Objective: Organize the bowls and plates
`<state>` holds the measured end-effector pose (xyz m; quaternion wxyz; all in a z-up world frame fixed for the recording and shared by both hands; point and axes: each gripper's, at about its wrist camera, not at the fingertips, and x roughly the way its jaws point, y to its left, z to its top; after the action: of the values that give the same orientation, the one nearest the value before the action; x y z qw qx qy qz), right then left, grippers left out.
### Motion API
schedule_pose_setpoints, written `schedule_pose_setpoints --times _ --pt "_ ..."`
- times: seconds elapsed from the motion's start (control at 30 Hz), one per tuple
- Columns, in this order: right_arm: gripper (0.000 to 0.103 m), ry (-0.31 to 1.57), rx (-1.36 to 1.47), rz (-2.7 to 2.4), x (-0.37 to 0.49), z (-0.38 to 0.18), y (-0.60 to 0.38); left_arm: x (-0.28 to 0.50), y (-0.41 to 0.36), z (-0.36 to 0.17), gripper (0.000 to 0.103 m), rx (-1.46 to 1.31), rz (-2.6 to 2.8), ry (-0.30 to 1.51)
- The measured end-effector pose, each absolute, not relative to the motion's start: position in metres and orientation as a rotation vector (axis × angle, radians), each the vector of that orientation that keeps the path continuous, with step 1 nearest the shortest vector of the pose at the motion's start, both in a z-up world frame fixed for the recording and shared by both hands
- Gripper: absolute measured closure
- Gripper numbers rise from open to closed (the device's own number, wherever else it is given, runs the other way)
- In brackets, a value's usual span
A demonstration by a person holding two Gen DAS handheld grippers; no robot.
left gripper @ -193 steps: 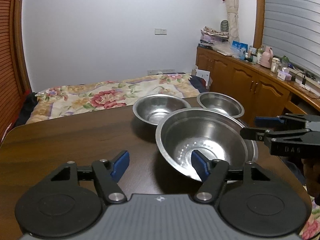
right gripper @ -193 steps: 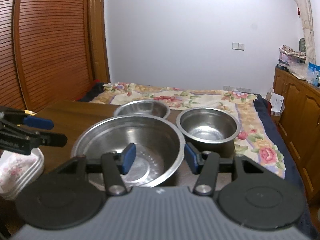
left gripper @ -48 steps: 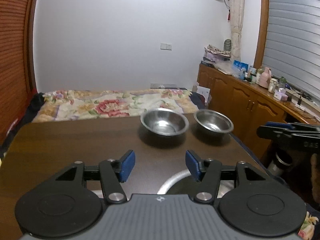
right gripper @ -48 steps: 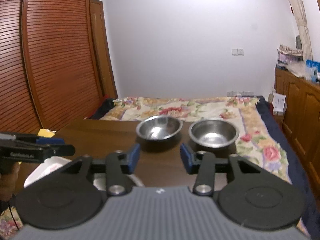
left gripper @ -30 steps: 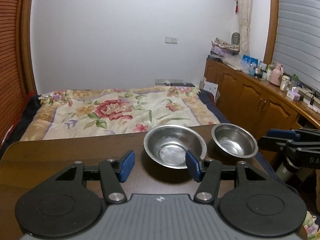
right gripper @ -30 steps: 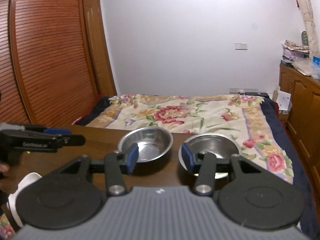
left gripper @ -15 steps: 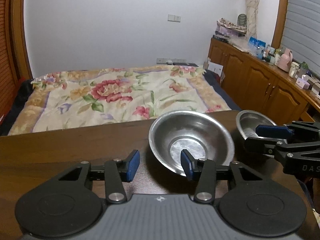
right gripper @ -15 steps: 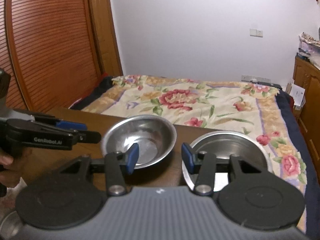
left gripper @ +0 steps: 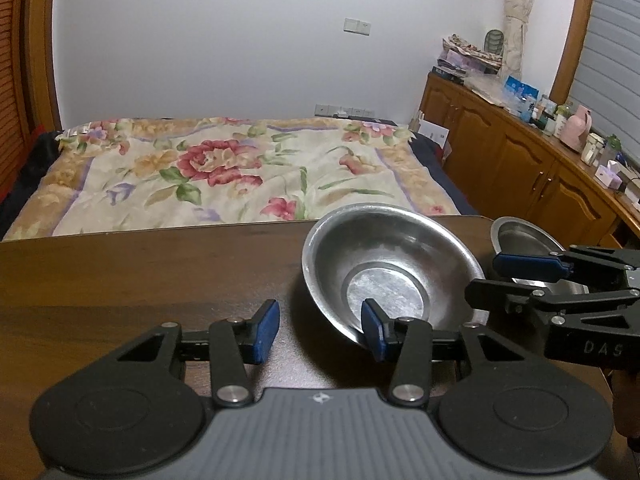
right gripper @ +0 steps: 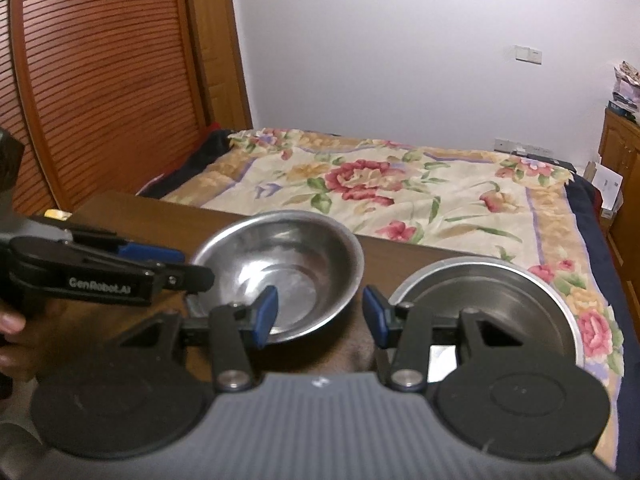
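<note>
Two steel bowls sit at the far edge of the wooden counter (left gripper: 140, 276), w/ a floral bed (left gripper: 224, 172) beyond. Left tongs (left gripper: 319, 330) are open, empty, low at the near rim of the wider bowl (left gripper: 386, 268). Right tongs (right gripper: 320, 316) are also open, empty, btwn that bowl and the deeper bowl (right gripper: 496, 292), just beside it.

left gripper (left gripper: 318, 326): black linkage arms, blue pads, silver pivot screws, two round black discs, grey ribbed housing; white side lettering "genrobot.ai". right gripper (right gripper: 318, 316): identical build; side marked "das". hand (right gripper: 16, 340) partly visible.
</note>
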<state>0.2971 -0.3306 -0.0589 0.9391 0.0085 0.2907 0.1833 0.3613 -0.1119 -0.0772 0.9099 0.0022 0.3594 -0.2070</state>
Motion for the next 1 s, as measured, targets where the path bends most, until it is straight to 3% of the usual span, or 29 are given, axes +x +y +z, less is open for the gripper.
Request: schedule_pose_setpoints --times 0.1,0.27,0.67,0.83,1.0 --pt "0.055 0.594 0.015 0.377 0.299 -0.058 -0.329 0.363 -0.113 -0.078 0.055 0.002 -0.427 0.742" --pt "0.055 0.606 0.011 0.380 0.302 -0.058 -0.327 0.364 -0.111 -0.079 0.076 0.000 -0.417 0.761" --pt "0.058 0.660 0.029 0.439 0.299 -0.065 -0.314 0.361 -0.101 -0.085 0.086 0.010 -0.403 0.770" --pt "0.077 0.691 0.029 0.437 0.298 -0.069 -0.313 0.353 -0.094 -0.083 0.088 -0.002 -0.404 0.771" --pt "0.085 0.674 0.056 0.439 0.290 -0.064 -0.317 0.340 -0.092 -0.073 0.089 0.011 -0.413 0.747"
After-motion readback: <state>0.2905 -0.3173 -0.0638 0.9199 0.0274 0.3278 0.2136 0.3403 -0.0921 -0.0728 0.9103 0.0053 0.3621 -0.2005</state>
